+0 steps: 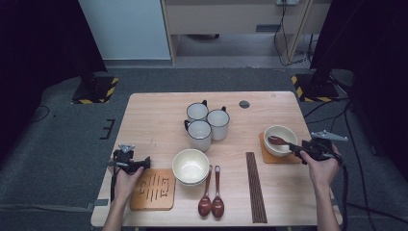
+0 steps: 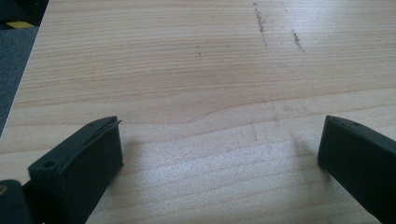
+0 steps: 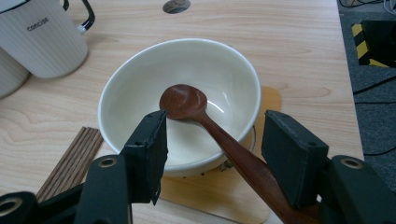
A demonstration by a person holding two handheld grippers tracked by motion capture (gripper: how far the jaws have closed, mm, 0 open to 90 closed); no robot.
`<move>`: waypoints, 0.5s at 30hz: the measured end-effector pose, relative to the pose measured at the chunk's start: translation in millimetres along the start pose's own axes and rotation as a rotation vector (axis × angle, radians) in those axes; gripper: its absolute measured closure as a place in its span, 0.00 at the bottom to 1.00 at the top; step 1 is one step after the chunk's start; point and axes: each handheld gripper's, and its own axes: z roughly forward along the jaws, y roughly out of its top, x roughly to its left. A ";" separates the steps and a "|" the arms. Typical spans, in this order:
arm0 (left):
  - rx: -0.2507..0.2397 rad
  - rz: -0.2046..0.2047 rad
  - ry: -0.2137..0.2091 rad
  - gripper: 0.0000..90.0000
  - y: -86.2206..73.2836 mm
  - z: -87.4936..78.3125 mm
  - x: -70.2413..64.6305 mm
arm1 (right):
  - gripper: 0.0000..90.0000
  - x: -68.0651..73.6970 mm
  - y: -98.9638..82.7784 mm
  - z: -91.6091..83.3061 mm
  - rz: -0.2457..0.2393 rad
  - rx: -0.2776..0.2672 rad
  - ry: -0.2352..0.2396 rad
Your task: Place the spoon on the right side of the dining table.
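Two black jaws of the right gripper (image 3: 212,149) stand apart around a reddish-brown wooden spoon (image 3: 201,116), its head in the cream ceramic bowl (image 3: 140,84) on an orange wooden coaster (image 3: 268,100). The high view adds the left gripper (image 1: 131,162), jaws wide over bare table (image 2: 187,70).

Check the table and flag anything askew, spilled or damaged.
Nothing spilled or broken. Two dark scuff marks streak the table. The wooden spoon leans in the white bowl, handle over the rim between the right gripper's open jaws, which looks deliberate.
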 end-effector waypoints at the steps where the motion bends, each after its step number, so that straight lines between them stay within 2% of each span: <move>1: 0.000 0.000 0.000 0.00 0.0 0.0 0.0 | 0.46 0.1 -0.7 -0.5 -0.004 0.001 0.003; 15: 0.000 0.000 0.000 0.00 0.0 0.0 0.0 | 0.45 9.8 -7.4 -8.2 -0.007 -0.004 0.023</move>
